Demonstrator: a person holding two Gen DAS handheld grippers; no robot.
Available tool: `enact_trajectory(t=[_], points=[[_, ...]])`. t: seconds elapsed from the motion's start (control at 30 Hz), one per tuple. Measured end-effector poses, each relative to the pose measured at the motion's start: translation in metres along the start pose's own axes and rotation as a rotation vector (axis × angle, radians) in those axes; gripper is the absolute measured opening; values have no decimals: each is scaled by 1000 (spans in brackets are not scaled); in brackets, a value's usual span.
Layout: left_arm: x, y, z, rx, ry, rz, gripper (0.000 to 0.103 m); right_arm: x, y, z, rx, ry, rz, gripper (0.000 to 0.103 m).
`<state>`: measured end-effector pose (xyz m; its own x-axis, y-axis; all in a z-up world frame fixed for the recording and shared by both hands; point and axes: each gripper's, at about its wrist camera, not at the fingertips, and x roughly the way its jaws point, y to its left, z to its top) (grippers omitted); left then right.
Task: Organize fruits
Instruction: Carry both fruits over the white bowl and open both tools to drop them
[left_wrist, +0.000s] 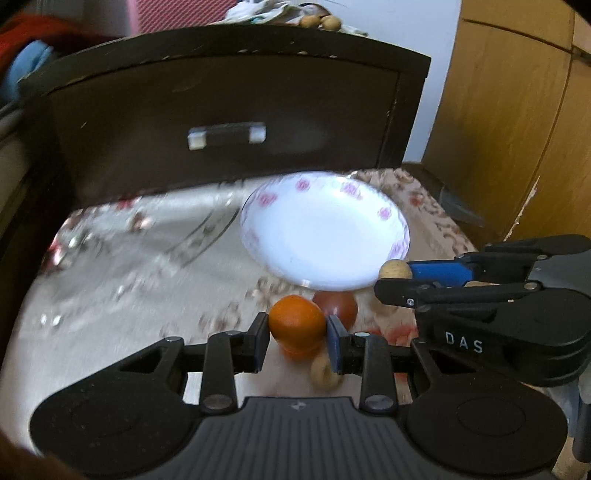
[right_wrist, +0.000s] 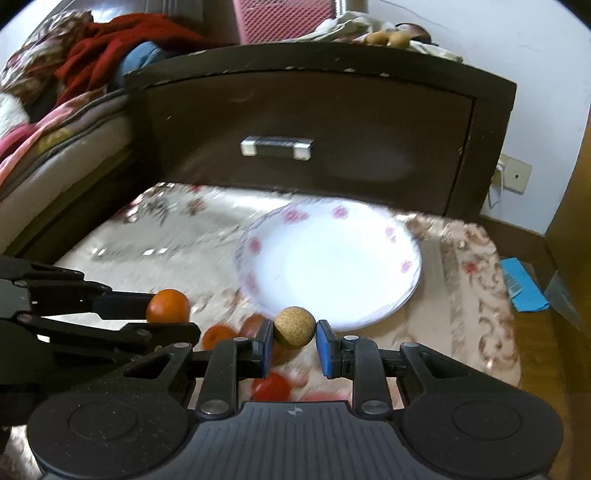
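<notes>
Between the pads of your left gripper (left_wrist: 297, 330) sits the orange fruit (left_wrist: 297, 325), clamped on both sides and lifted clear of the patterned cloth (left_wrist: 147, 258); your right gripper (right_wrist: 294, 338) likewise carries the small tan round fruit (right_wrist: 294, 327), its left pad against the fruit and a sliver of gap showing at the right pad, so the hold reads as narrow and light; the white flowered plate (right_wrist: 391, 236) lies ahead of both grippers, slightly to the right of centre and just beyond the fingertips; from the right wrist view the tan fruit already overlaps the plate's near rim, so the right gripper judges nearer, the left one standing farther back and to the left; loose red (right_wrist: 271, 386) and orange pieces (right_wrist: 216, 336) remain on the cloth below the grippers; the coming move is probably forward over the rim; motion blur hides how high each fruit rides.
</notes>
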<state>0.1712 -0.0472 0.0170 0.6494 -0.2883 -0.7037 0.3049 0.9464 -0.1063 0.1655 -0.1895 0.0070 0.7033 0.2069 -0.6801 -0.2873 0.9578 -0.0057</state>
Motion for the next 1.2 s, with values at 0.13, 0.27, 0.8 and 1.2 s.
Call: enact_trajectory(t=[0.13,0.27,0.8,1.2], points=[[15,-1,17,-1,-9,-9,40,12,-11,6,18,-8,-12,19],[32,-5,27,25,-7,-10,40,24,-22,11,38,-6,-20,19],[62,1,36,29,12,12,40,53,-33,18,59,16,-23,21],[50,0,37,17,-21,16,44,41,-34,22,81,-24,-45,27]])
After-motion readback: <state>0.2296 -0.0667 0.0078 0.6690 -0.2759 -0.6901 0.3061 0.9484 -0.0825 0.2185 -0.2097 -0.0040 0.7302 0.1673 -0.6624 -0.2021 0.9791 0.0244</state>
